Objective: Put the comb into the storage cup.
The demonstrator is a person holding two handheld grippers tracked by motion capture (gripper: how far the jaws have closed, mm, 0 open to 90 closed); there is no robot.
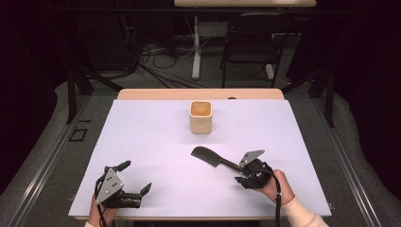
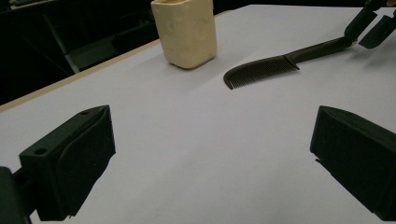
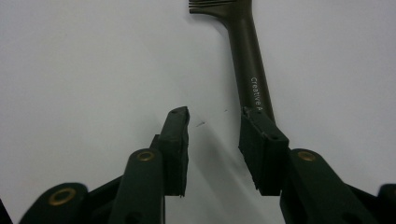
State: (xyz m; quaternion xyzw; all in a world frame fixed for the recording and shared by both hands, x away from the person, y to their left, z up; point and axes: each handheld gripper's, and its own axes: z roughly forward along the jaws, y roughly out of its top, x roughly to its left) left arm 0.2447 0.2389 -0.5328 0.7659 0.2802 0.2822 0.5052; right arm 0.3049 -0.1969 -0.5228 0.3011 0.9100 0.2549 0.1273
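**A:** What was the right gripper [image 3: 212, 135] doing?

**B:** It stood released, its jaws parted with bare surface showing between them. The end of the dark, flat plastic comb [image 1: 211, 158] ran under one pad, so the tip of the handle was hidden; I couldn't tell whether that pad touched it. The comb lay flat on the surface, its toothed end pointing towards the cup.

**A:** And the left gripper [image 1: 136, 177]?

**B:** Released too, jaws spread wide with nothing between them, near the front left of the surface [image 1: 156, 137] and well apart from the comb.

**A:** What was hard to make out?

**B:** In the right gripper view the comb's teeth were cut off by the top edge. From the high view, I couldn't see what the cream, square-sided cup [image 1: 201, 117] held. The person's hands were cut off at the bottom edge; a pale sleeve [image 1: 302, 213] showed at the right wrist.

**A:** The surface and the room?

**B:** A pale lilac-white sheet covered a light wooden table, whose far edge showed as a strip. Around it lay grey floor and darkness, with cables [image 1: 156, 59], a dark chair [image 1: 250, 45] and a white table leg [image 1: 196, 47] behind.

**A:** Any writing?

**B:** White lettering on the comb's handle read "Creative A", with the rest covered by the pad.
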